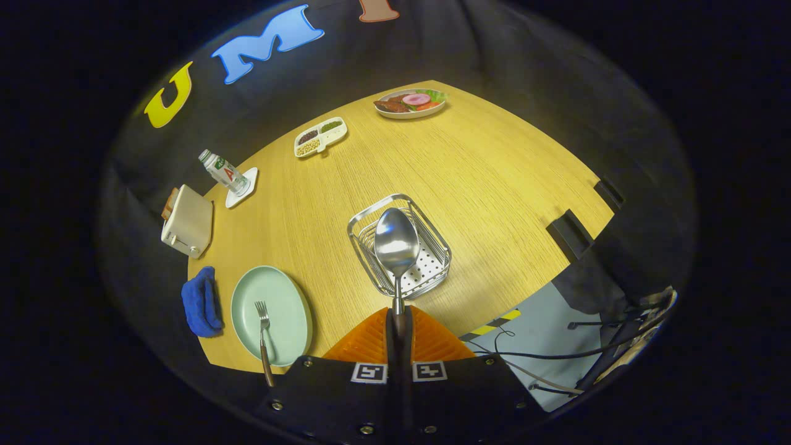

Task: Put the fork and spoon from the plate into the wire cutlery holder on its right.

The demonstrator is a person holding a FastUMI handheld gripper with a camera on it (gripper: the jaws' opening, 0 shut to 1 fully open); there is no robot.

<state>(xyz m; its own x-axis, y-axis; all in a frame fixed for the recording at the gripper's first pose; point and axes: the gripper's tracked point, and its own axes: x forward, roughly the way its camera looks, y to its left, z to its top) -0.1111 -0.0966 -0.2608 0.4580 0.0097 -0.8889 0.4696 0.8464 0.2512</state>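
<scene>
Spoon (396, 245) clamped between gripper (398, 322) fingers, jaws nearly closed, above wire cutlery holder (432, 259).

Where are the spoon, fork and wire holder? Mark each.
spoon (396, 241): gripper view, on its bowl, held over the holder; gripper (398, 324) shut on its handle.
fork (262, 312): gripper view, on its tines, over the plate.
wire holder (364, 216): gripper view, on its far rim.

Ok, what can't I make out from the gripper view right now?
- Spoon handle: hidden between the orange fingers of the gripper shut on it.
- Wire cutlery holder: the spoon's bowl covers part of its floor, and the spoon's height above it is unclear.
- Fork handle end: cut off behind the gripper's body.
</scene>
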